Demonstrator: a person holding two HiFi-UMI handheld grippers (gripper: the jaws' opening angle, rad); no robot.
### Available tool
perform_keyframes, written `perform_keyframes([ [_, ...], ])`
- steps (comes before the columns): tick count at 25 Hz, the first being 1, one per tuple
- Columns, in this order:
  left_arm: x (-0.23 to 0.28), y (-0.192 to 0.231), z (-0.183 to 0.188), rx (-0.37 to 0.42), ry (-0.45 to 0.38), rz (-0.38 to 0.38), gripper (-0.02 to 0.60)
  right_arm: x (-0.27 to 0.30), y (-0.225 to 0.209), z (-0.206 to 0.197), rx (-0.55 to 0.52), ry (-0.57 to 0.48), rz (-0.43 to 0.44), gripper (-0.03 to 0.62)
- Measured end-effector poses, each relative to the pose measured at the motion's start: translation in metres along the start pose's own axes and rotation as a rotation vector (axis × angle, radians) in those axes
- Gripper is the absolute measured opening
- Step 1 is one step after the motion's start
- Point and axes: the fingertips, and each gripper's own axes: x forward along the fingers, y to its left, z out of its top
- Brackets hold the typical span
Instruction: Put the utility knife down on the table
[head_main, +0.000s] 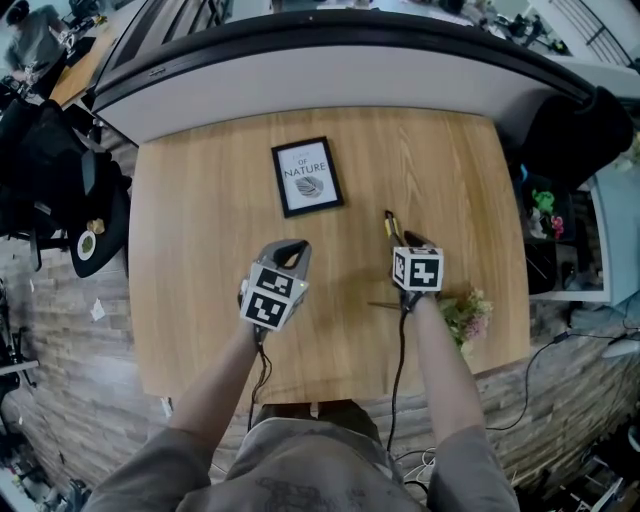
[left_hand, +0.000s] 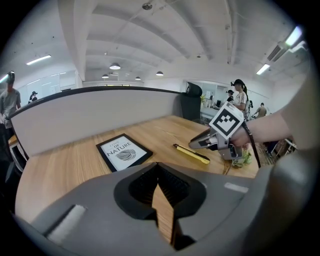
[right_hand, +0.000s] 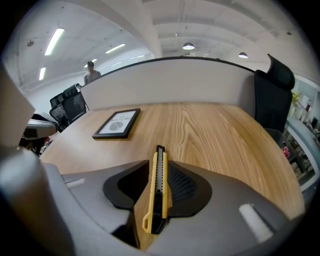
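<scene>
- Two tongs: right tongs (right_hand: 159, 162) clamp the utility knife (left_hand: 192, 154), seemingly touching the desk (head_main: 200, 250); left tongs (left_hand: 158, 187) closed, empty.
- Released on edge, it could topple.

wooden table (head_main: 200, 300) | curved grey partition (head_main: 330, 70) | black chair (right_hand: 272, 95) | ceiling strip lights (right_hand: 55, 40)

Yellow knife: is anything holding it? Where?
The utility knife lies, tail end in, between the jaws of the right hand-held gripper; whether they pinch it is unclear. The left hand-held gripper holds nothing.
</scene>
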Motion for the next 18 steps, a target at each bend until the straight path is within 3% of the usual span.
perform_keyframes([
  [4,-0.027,0.003,0.032,0.012,-0.069,0.005,0.002,-0.056,0.011,0.042,-0.024,-0.103,0.033,0.124],
  [11,-0.086,0.002,0.108,0.055,-0.232,0.029,0.002,-0.189,0.04,0.139,-0.084,-0.4,0.043,0.11],
  [18,-0.17,-0.024,0.167,0.164,-0.396,0.029,0.001,-0.318,0.083,0.17,-0.164,-0.611,0.074,0.075],
])
